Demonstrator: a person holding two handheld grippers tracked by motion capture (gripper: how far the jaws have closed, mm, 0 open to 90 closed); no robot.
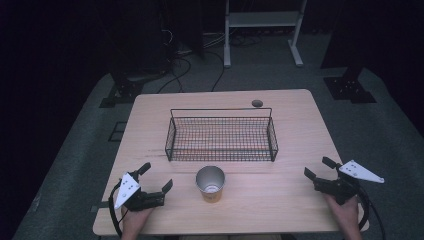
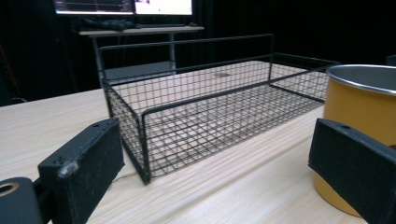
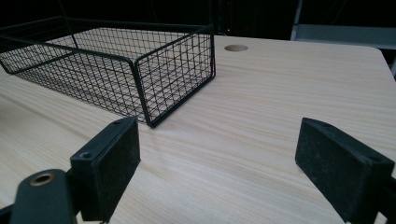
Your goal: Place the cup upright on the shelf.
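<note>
High view: cup (image 1: 210, 183) stands just right of spread left tongs (image 1: 155, 178).

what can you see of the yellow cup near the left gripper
The yellow cup is a metal mug with a yellow outer wall, bare silvery inside and rim. It stands upright and looks empty on the wooden table, just in front of the wire basket, apart from it. Nothing touches it; the left gripper is open beside it.

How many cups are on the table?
1. The yellow cup with a shiny metal inside stands upright on the table, in front of the empty wire basket, nearer the left gripper than the right gripper. Nothing hides another.
</note>
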